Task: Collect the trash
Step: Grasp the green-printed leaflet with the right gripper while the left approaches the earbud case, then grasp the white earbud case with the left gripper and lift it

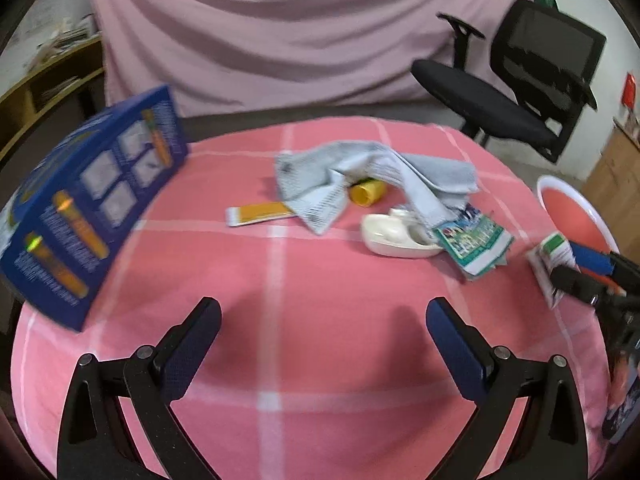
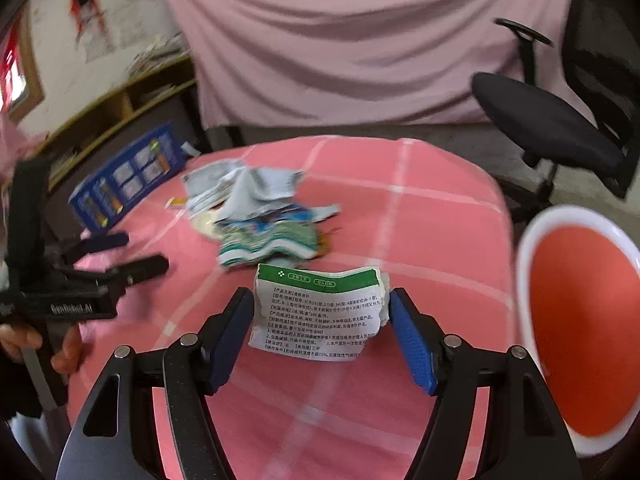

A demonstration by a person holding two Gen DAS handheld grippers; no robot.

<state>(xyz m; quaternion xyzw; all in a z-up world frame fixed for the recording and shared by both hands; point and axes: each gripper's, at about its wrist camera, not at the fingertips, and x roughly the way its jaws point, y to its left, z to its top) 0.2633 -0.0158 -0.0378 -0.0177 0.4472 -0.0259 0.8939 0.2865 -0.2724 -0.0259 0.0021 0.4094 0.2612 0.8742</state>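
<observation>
below, from the left wrist view: tabletop (image 1: 280, 280) under a soft pink cloth crossed by pale check lines, pink draped sheet (image 1: 280, 40) behind, one black mesh office chair (image 1: 520, 92) to the right, wooden shelving (image 1: 44, 80) at the far left. one tall blue printed carton (image 1: 92, 200) standing on the left part of the cloth. trash heaped mid-cloth: one crumpled grey newspaper sheet (image 1: 360, 176), one yellow cap-like cylinder (image 1: 366, 192) tucked under it, one flat orange-and-white sachet (image 1: 260, 214), one glossy cream plastic piece (image 1: 394, 236), one green printed wrapper (image 1: 474, 246). red bin with white rim (image 1: 576, 208) at the right edge. left gripper (image 1: 322, 316) with fingers spread wide over bare cloth, nothing between them. right gripper (image 1: 580, 268) seen at the far right, at a green-and-white slip (image 1: 550, 256).

next, from the right wrist view: same checked cloth, same sheet, chair and carton, blurred. right gripper (image 2: 322, 312) with blue textured fingers partly closed around one creased white paper leaflet (image 2: 320, 312) with a green top band and small black print; fingers just beside both its edges, contact too close to call. leaflet near the front of the tabletop, apart from the heap, left of the red bin. left gripper to the left, held in a hand (image 2: 60, 348).
</observation>
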